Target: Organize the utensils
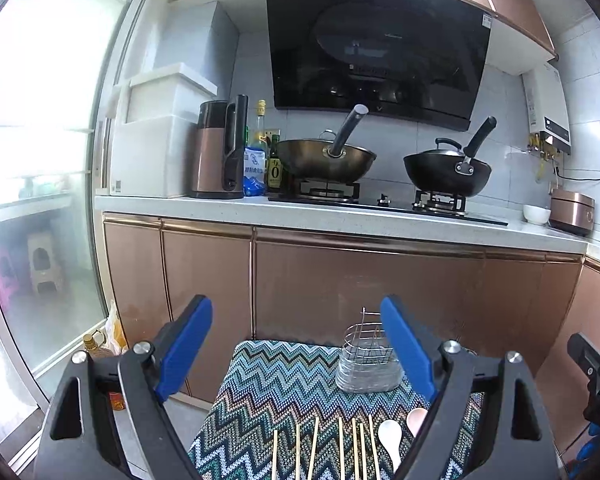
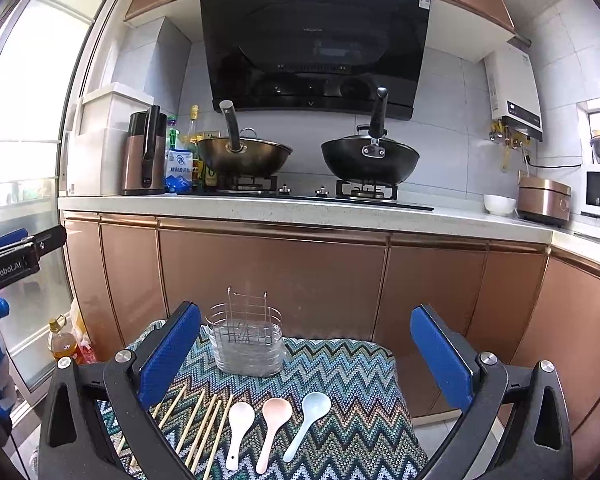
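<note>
Both tongs hover wide apart and hold nothing above a small surface draped in a zigzag cloth (image 2: 340, 392). The left tongs (image 1: 300, 352) frame the wire utensil holder (image 1: 366, 360) at about 1 o'clock, just inside the right blue finger. The right tongs (image 2: 304, 356) see that holder (image 2: 246, 338) at 11 o'clock, standing upright at the far edge of the cloth. Nearer, at 6 o'clock, three spoons lie side by side, apart from one another: a white spoon (image 2: 238, 428), a pink spoon (image 2: 270, 424) and a pale blue spoon (image 2: 308, 416). A row of wooden chopsticks (image 2: 204, 428) lies loose at 7 o'clock, just beside the white spoon. Behind, the kitchen counter (image 2: 260, 204) carries two woks on a stove.
</note>
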Available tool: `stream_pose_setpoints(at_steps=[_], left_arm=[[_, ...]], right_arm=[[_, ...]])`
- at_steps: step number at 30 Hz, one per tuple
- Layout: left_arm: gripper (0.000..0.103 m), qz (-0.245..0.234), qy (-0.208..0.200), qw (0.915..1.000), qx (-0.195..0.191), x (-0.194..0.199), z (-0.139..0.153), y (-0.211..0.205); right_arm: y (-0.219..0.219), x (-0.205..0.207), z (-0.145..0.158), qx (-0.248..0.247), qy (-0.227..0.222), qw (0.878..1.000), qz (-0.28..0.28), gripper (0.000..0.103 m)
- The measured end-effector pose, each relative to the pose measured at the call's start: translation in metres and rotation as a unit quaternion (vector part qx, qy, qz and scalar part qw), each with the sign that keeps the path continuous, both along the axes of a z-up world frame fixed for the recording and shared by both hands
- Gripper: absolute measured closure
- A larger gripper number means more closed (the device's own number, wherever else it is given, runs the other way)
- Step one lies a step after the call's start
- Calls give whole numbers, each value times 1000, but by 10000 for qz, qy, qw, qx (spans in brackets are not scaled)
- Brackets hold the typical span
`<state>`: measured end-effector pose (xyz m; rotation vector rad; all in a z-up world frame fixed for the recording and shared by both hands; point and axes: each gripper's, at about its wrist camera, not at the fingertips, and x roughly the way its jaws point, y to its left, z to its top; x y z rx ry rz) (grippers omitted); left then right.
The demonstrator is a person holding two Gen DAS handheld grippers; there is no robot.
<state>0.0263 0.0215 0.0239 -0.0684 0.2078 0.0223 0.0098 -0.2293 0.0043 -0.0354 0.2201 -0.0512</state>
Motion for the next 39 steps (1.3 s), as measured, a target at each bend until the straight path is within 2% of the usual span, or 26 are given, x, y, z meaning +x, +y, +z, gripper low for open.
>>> stream_pose_setpoints(at_steps=[6,9,14,17,21,26,28,31,33,35,39], left_arm=[[17,13,248,9997,-22,19,-4,7],[17,-84,480,9988,44,32,-11,10],[17,-226,1105,9934,192,60,-41,12],[17,-334,1551,9872,188,79,-60,11],[17,-630,2303,9710,-124,107,-90,12],[18,-1083,3040,9456,-419,133,-128,4],[19,-1397,3433,9272,-546,145,-148,-7],[19,-1657,3897,9040,-591,162,-173,-26],[21,-1685,4120,8934,-606,171,-183,-35],[28,-1693,4380,8806,-628,185,-195,-44],[46,-1539,4781,8628,-577,209,-212,-52]], right_arm=[[-7,16,-9,104,203,9991,362,0],[-12,31,-20,226,493,9962,677,0],[-21,57,-44,418,996,9897,943,0],[-31,74,-60,606,1300,9846,998,2],[-50,104,-87,915,1869,9734,961,12],[-74,133,-121,1382,2447,9548,967,38],[-81,145,-136,1500,2675,9472,939,44],[-86,159,-150,1582,2903,9387,979,54],[-88,167,-160,1568,3037,9344,1002,55],[-92,175,-167,1554,3143,9308,1034,58],[-99,189,-179,1659,3345,9206,1143,63]])
